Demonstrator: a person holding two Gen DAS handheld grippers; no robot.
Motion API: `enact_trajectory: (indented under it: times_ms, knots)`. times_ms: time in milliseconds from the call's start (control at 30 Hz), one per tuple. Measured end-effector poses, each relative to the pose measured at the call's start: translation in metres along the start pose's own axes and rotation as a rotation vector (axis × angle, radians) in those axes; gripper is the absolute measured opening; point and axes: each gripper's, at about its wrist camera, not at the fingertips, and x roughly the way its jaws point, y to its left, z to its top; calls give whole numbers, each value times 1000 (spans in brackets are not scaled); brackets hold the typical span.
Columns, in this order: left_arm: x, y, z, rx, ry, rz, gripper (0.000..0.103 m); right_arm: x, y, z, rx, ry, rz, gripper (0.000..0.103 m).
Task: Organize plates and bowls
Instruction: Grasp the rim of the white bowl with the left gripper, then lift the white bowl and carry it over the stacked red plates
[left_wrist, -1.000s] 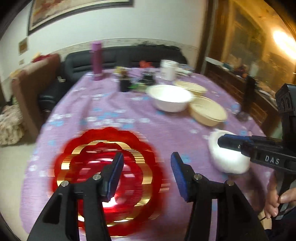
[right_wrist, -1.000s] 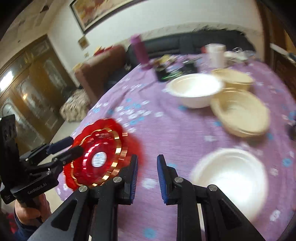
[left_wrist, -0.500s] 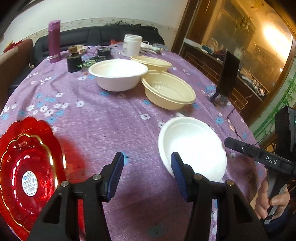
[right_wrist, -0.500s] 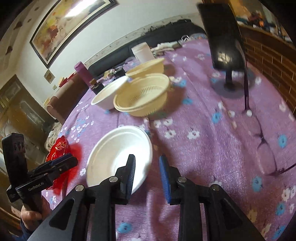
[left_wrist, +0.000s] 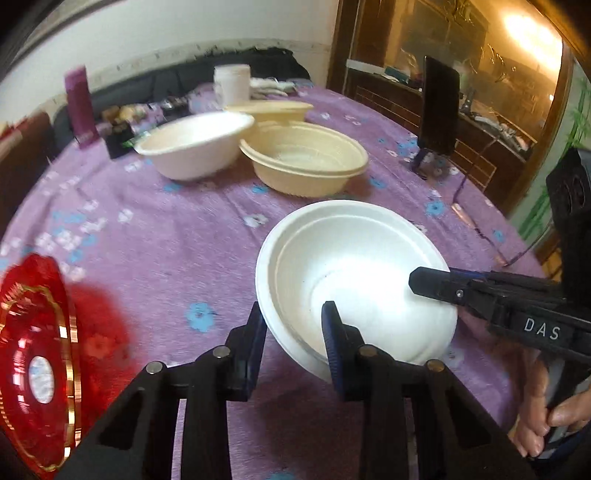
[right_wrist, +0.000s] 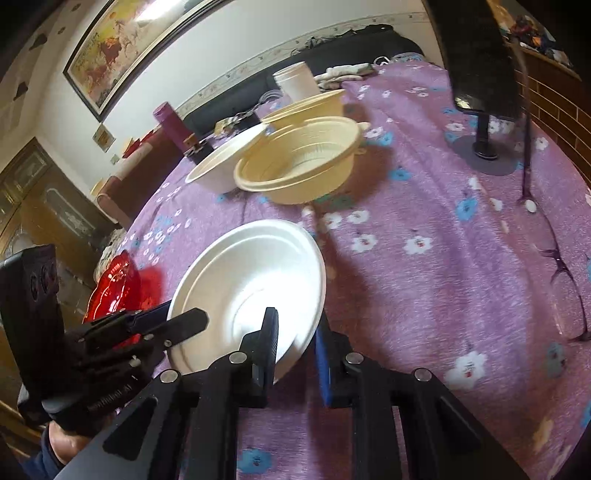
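A white foam bowl (left_wrist: 351, 266) (right_wrist: 251, 269) sits on the purple flowered cloth, close in front of both grippers. My left gripper (left_wrist: 293, 332) (right_wrist: 184, 319) straddles its near-left rim, one finger outside and one inside. Its jaws are closing and a gap still shows beside the rim. My right gripper (right_wrist: 295, 339) (left_wrist: 417, 282) is closing on the opposite rim, and its fingers look pinched on it. A red and gold plate (left_wrist: 33, 369) (right_wrist: 114, 288) lies at the table's left edge, away from both grippers.
Behind the foam bowl stand a beige ribbed bowl (left_wrist: 306, 162), a larger white bowl (left_wrist: 195, 144) and another beige bowl. Further back are a purple bottle (left_wrist: 79, 107) and a white jar (left_wrist: 232, 83). A phone on a stand (right_wrist: 476, 55) and glasses (right_wrist: 565, 295) lie at the right.
Both grippers swung away from the red plate and came down onto the white foam bowl. Each now has the rim between its fingers, and the left jaws have narrowed markedly.
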Motion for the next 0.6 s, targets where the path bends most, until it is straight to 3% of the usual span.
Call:
enact_trajectory:
  times_ms: [233,600]
  knots:
    - [-8,22,-12,-49,-25,62,29,11,29,-7,-64,-2,0,20]
    - [-3,21,-20,-43,-52,83,31,27,41,-10,-122,-23,-33,22]
